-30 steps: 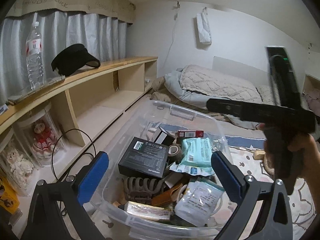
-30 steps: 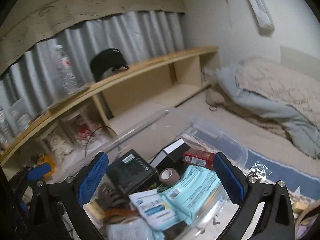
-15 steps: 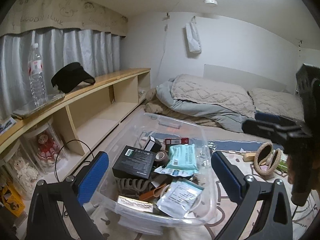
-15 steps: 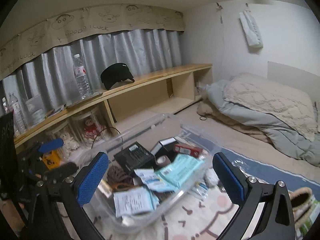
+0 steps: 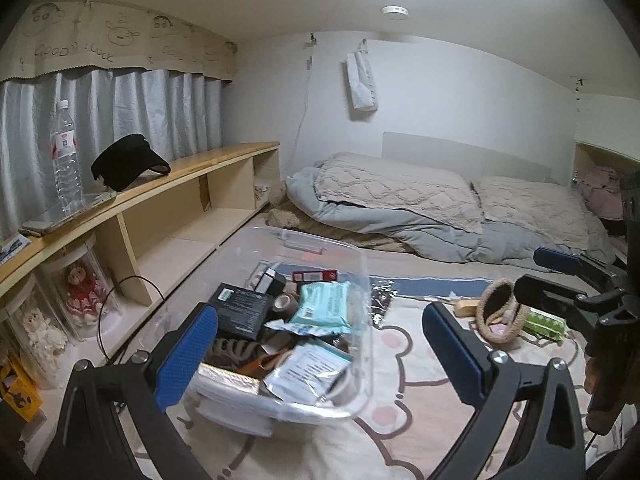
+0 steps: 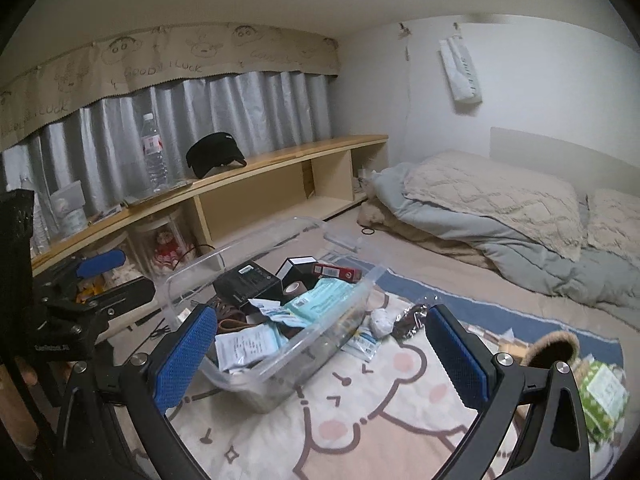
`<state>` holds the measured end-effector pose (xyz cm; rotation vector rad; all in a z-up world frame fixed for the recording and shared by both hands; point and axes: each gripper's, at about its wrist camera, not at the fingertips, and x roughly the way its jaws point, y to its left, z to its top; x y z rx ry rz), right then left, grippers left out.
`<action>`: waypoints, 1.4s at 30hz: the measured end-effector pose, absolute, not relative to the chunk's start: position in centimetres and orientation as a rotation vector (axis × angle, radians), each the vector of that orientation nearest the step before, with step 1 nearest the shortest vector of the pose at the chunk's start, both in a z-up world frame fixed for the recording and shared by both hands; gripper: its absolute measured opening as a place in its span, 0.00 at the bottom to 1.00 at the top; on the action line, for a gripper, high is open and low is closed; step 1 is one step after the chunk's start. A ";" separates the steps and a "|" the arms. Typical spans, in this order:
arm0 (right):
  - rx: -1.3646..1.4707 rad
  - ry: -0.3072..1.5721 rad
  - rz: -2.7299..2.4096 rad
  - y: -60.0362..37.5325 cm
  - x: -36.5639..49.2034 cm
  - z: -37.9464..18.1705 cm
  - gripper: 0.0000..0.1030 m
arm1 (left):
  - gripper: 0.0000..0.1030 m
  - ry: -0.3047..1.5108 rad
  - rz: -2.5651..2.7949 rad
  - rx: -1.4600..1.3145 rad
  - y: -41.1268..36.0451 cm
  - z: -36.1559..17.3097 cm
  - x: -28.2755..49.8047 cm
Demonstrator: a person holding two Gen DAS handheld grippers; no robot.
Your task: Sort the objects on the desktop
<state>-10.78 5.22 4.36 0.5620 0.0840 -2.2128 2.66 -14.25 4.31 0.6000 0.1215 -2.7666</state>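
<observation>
The clear bin (image 5: 360,276) sits on the cartoon rug (image 5: 404,412), already packed with a black box (image 5: 242,310), a teal pack (image 5: 326,306), a tape roll (image 5: 285,302), a red box (image 5: 314,276) and white sachets (image 5: 306,370). Loose things lie on the rug just beside its right wall: a white wad (image 6: 380,320), a crinkled wrapper (image 6: 412,316) and a sachet (image 6: 366,344); further right are a woven ring (image 5: 500,312) and a green pack (image 6: 602,392). The left gripper (image 5: 320,354) hangs above the bin's near end, jaws wide apart and empty; the right gripper (image 6: 322,354) hovers over the bin's right edge, likewise spread and empty. The step in hand looks like choosing the next loose piece. The right gripper seems better placed: drop low over the wad or wrapper, straddle it squarely, and close gently, since thin film may slip or drag its neighbours.
</observation>
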 end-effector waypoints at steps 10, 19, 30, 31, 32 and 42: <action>0.577 0.082 -2.253 7.4 -7.9 2.4 1.00 | 1.00 0.088 -2.817 0.632 -11.2 3.1 5.1; 0.589 0.104 -2.264 8.5 -6.2 0.7 1.00 | 1.00 0.044 -2.824 0.690 -9.6 1.4 6.3; 0.590 0.100 -2.256 9.4 -5.7 0.3 1.00 | 1.00 0.016 -2.798 0.720 -9.6 0.1 6.5; 0.589 0.104 -2.254 9.4 -5.6 0.2 1.00 | 1.00 0.011 -2.796 0.722 -9.6 0.0 6.5; 0.589 0.113 -2.253 9.3 -5.6 0.2 1.00 | 1.00 0.009 -2.794 0.724 -9.7 -0.1 6.5; 0.616 0.161 -2.237 8.6 -5.3 -0.6 1.00 | 1.00 0.044 -2.804 0.720 -10.0 0.0 6.8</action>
